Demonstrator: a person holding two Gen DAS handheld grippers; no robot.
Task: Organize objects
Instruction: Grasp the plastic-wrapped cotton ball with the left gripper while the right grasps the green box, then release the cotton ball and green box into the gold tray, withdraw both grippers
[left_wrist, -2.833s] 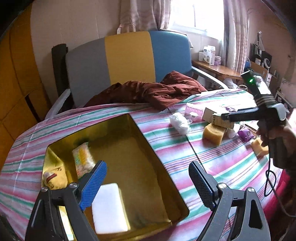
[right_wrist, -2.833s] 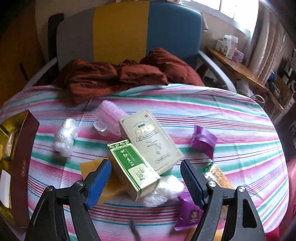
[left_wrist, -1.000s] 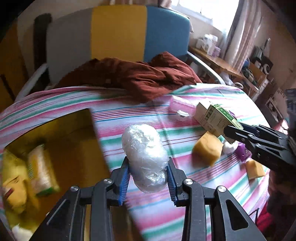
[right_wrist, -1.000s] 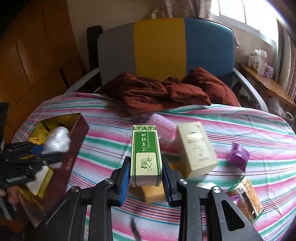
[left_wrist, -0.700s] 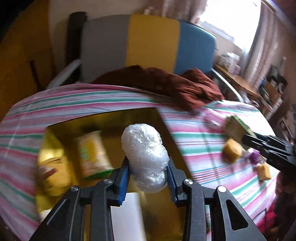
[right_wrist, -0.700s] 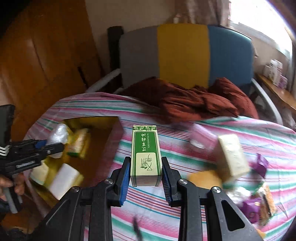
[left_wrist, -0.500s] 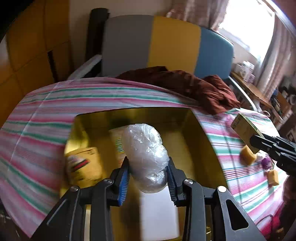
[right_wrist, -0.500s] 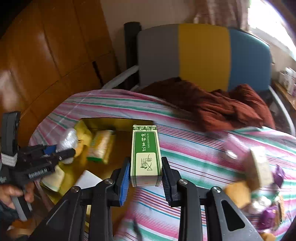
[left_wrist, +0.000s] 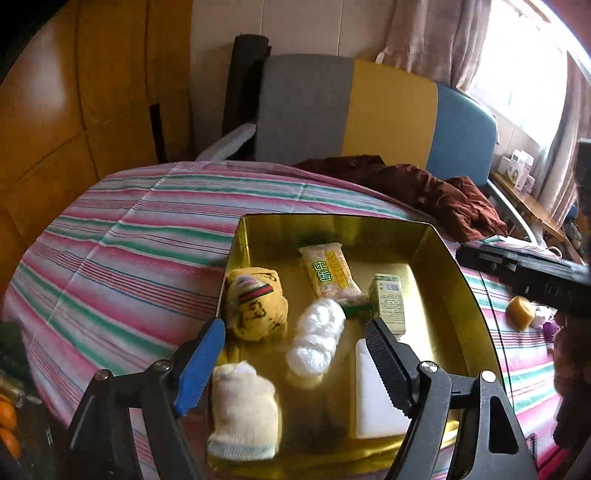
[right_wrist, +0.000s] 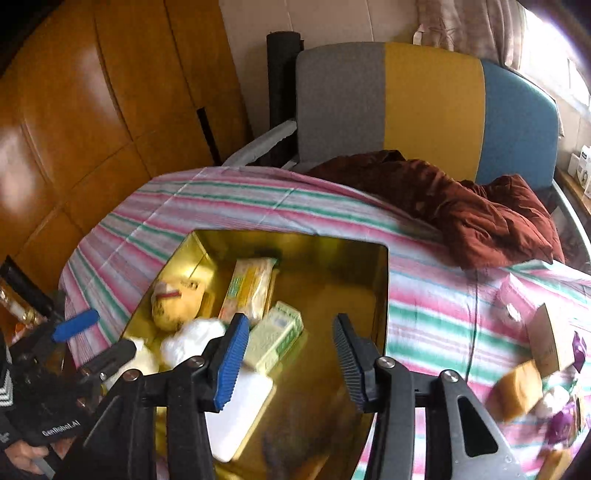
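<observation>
The left gripper (left_wrist: 295, 354) hangs over the gold box (left_wrist: 469, 295). Its jaws are opening and stand wide apart, with nothing pinched between them. The white plastic-wrapped bundle (left_wrist: 317, 339) lies loose on the box floor just below, between the two fingers as the left wrist camera sees it. Half a second ago the jaws were pressed on this bundle and carried it above the box; now it is inside.

The right gripper (right_wrist: 291, 362) is also over the box. Its jaws are opening too, less wide, and they hold nothing. The green and white carton (right_wrist: 273, 336) lies tilted in the box, just beside the blue pad (right_wrist: 231, 362); whether it touches the pad I cannot tell. Half a second ago this carton stood upright, pinched between the jaws.

Around them in the box, from left to right in the left wrist view: a cream knitted sock (left_wrist: 242, 410), a yellow pouch (left_wrist: 256, 302), a snack packet (left_wrist: 328, 273) and a white flat block (left_wrist: 373, 398). The box sits on the striped surface (left_wrist: 129, 251). A dark red cloth (right_wrist: 461, 210) lies at the far edge, in front of a grey, yellow and blue chair (right_wrist: 432, 107). At the right a yellow sponge (left_wrist: 521, 312) and other small things wait on the surface.
</observation>
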